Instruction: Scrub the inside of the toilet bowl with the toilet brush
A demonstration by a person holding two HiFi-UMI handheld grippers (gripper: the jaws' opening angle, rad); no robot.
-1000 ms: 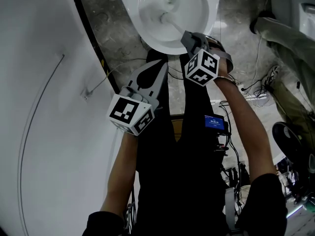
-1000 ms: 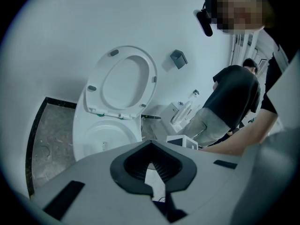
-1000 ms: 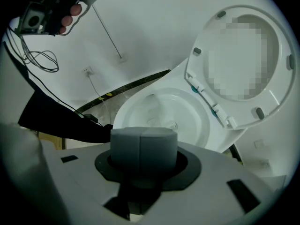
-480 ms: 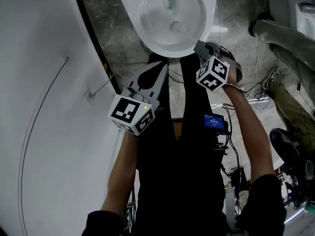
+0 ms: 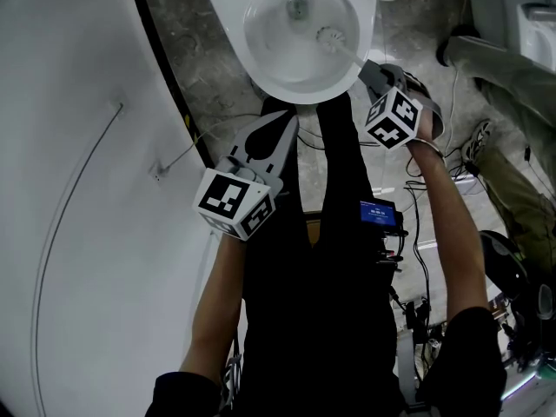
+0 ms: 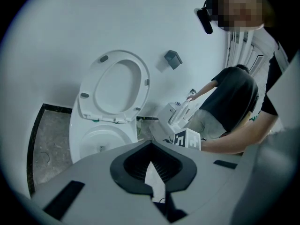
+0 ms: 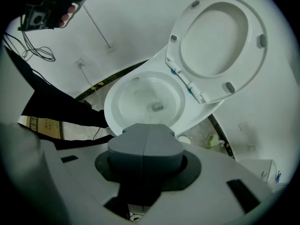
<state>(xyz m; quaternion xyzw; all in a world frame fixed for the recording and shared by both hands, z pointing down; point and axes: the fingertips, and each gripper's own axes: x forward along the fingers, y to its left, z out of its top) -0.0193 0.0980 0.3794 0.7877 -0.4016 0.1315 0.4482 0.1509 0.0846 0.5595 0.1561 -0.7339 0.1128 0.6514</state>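
Two grippers work here: nearest the person, the left gripper (image 5: pixel 283 125) hangs at the bowl's 7 o'clock, jaws closed on nothing, probably held clear of the scrubbing. The right gripper (image 5: pixel 372 69), at 4 o'clock, is clamped on the brush (image 5: pixel 341 46), angled down over the rim so its head meets the bowl's (image 5: pixel 261 72) inner wall at 3 o'clock, beside the drain (image 5: pixel 297 9); beyond, the seat (image 6: pixel 86 86) stands raised

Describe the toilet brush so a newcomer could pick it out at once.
Find the white toilet bowl at the top of the head view. Inside it, on the right gripper's side, is the toilet brush: a round bristled head on a thin white handle held by that gripper. Nothing else reaches into the bowl.
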